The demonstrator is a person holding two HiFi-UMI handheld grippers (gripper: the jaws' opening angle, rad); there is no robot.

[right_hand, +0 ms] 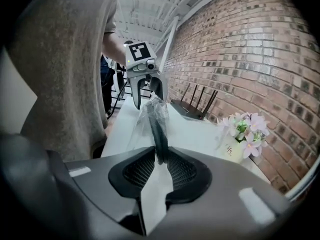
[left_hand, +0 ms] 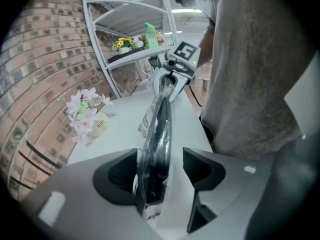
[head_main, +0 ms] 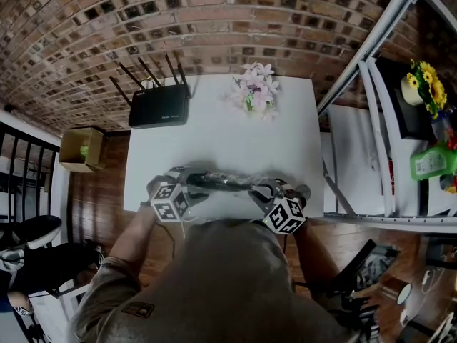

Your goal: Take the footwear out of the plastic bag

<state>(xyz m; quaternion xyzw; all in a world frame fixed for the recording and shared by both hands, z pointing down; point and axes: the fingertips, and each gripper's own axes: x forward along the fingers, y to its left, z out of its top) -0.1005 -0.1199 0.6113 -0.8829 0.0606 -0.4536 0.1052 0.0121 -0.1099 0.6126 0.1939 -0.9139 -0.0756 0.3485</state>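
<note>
A clear plastic bag (head_main: 225,182) with black footwear inside hangs stretched between my two grippers, over the near edge of the white table (head_main: 214,141). My left gripper (head_main: 191,183) is open: in the left gripper view the bag (left_hand: 159,129) leans on the left jaw, with a gap to the right one. My right gripper (head_main: 258,189) is shut on the other end. In the right gripper view its jaws (right_hand: 160,159) pinch the bag (right_hand: 152,119) and a dark edge inside it. Each gripper view shows the other gripper at the bag's far end, the right gripper (left_hand: 170,76) and the left gripper (right_hand: 150,84).
A black router (head_main: 159,108) with antennas sits at the table's far left, and a small pot of pink flowers (head_main: 255,91) at the far middle. A white metal shelf rack (head_main: 378,106) stands to the right. A cardboard box (head_main: 81,148) lies on the wooden floor at left.
</note>
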